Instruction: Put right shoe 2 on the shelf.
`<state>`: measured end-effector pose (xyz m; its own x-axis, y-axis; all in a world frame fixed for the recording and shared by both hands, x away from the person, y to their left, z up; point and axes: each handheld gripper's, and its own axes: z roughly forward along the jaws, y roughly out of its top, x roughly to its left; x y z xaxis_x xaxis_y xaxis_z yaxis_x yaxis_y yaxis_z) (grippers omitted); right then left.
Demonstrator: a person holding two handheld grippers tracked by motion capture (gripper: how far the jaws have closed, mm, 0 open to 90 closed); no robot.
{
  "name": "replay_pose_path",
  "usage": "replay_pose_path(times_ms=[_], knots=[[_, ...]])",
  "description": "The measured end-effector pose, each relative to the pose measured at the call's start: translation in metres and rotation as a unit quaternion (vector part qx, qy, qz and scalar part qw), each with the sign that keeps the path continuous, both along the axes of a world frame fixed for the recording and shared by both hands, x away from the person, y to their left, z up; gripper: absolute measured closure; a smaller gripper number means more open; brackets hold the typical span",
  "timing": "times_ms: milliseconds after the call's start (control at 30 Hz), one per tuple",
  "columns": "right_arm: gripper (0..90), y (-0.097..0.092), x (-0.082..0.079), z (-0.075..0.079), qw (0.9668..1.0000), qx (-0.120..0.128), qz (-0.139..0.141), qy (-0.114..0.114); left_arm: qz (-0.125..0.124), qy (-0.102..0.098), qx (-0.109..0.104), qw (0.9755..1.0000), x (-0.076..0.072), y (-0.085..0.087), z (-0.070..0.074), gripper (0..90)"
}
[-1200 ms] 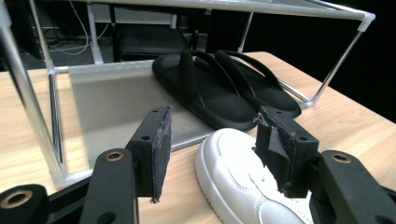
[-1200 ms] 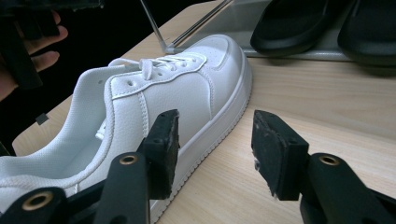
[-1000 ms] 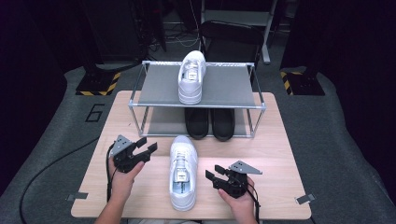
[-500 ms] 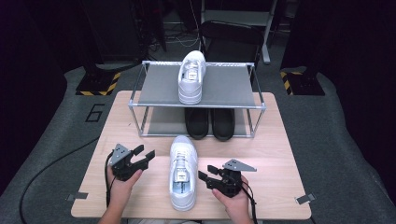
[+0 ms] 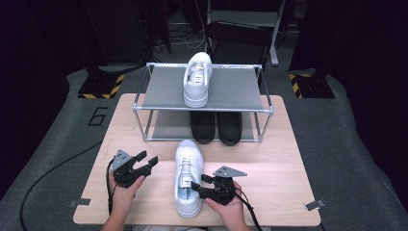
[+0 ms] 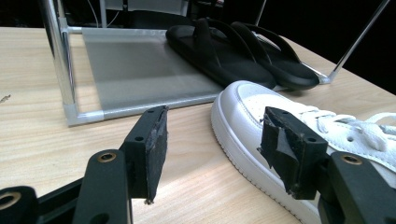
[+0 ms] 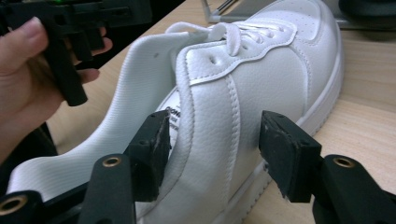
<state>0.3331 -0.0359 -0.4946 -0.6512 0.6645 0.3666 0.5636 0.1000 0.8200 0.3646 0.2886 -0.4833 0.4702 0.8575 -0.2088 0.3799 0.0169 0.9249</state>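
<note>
From above, the white sneaker (image 5: 186, 179) lay on the surface (image 5: 279, 159) between both tools. In the left gripper view, the left tool (image 6: 212, 144) gaped empty beside its toe. In the right gripper view, the right tool (image 7: 212, 154), jaws just widening, straddled its side wall without pressing.

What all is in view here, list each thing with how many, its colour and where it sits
White leather lace-up sneaker on the table: one, white, front middle, between the grippers.
White sneaker on the rack: one, white, top shelf.
Black rubber flip-flops: two, black, side by side on the bottom shelf.
Metal two-shelf rack: one, silver and grey, far half of the table.
Wooden table: one, light wood.
Left gripper: black, open, beside the near sneaker.
Right gripper: black, jaws open astride that sneaker's side wall.
</note>
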Motion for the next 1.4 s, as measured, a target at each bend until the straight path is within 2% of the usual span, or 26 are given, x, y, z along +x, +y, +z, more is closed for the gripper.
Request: replay_pose_path(times_ms=[100,167,200,233,300,333,433,467,500,633,667,733,900,933,967,1000,1100,1233,1300,1400], knots=[[51.4,-0.003,0.004,0.004,0.9999,0.006,0.001,0.012,0.004,0.003,-0.006,1.0000,0.000,0.001,-0.001,41.3],[55.5,-0.007,0.007,0.008,0.9995,0.009,0.006,0.031,0.007,0.006,-0.010,0.9999,0.001,0.003,-0.002,41.3],[55.5,-0.007,0.007,0.008,0.9995,0.009,0.006,0.031,0.007,0.006,-0.010,0.9999,0.001,0.003,-0.002,41.3],[60.4,-0.012,0.009,0.010,0.9997,0.004,0.001,0.026,0.010,0.006,-0.012,0.9999,0.001,0.003,-0.002,41.3],[63.6,-0.018,0.012,0.011,0.9997,-0.001,-0.011,0.021,0.013,0.007,-0.017,0.9998,0.001,0.005,-0.003,41.3],[64.5,-0.024,0.015,0.013,0.9995,-0.003,-0.019,0.025,0.011,0.008,-0.018,0.9997,0.001,0.006,-0.003,41.3],[64.4,-0.035,0.024,0.015,0.9993,-0.009,-0.027,0.022,0.015,0.010,-0.021,0.9996,0.002,0.008,-0.003,41.3],[63.1,-0.043,0.031,0.016,0.9992,-0.008,-0.024,0.031,0.016,0.009,-0.024,0.9995,0.002,0.008,-0.004,41.3],[61.8,-0.045,0.033,0.016,0.9985,-0.004,-0.017,0.051,0.020,0.011,-0.029,0.9993,0.002,0.007,-0.004,41.3],[58.8,-0.043,0.032,0.016,0.9988,-0.013,-0.010,0.046,0.026,0.017,-0.035,0.9989,0.003,0.007,-0.005,41.3],[58.7,-0.042,0.031,0.016,0.9992,-0.018,-0.009,0.034,0.027,0.018,-0.036,0.9988,0.003,0.008,-0.005,41.4],[57.0,-0.042,0.029,0.017,0.9991,-0.022,-0.015,0.033,0.026,0.018,-0.035,0.9989,0.003,0.008,-0.005,41.3],[56.8,-0.043,0.029,0.012,0.9984,-0.017,-0.010,0.053,0.026,0.018,-0.036,0.9988,0.002,0.009,-0.005,41.3],[56.8,-0.044,0.030,0.011,0.9985,-0.020,-0.007,0.051,0.028,0.018,-0.037,0.9988,0.002,0.009,-0.005,41.3],[56.8,-0.043,0.031,0.009,0.9974,-0.031,-0.007,0.064,0.029,0.017,-0.037,0.9987,0.002,0.009,-0.005,41.3],[56.8,-0.043,0.031,0.009,0.9974,-0.031,-0.007,0.064,0.030,0.015,-0.037,0.9988,0.002,0.010,-0.005,41.3],[57.5,-0.045,0.033,0.006,0.9968,-0.014,0.000,0.079,0.032,0.018,-0.039,0.9986,0.002,0.011,-0.005,41.3],[57.8,-0.045,0.034,0.004,0.9970,-0.012,0.002,0.076,0.031,0.019,-0.040,0.9986,0.003,0.013,-0.005,41.2],[58.0,-0.046,0.034,0.003,0.9964,-0.009,0.002,0.084,0.034,0.019,-0.042,0.9984,0.003,0.013,-0.006,41.2],[58.7,-0.045,0.036,0.002,0.9964,-0.010,0.003,0.084,0.035,0.019,-0.042,0.9983,0.003,0.013,-0.006,41.1]])
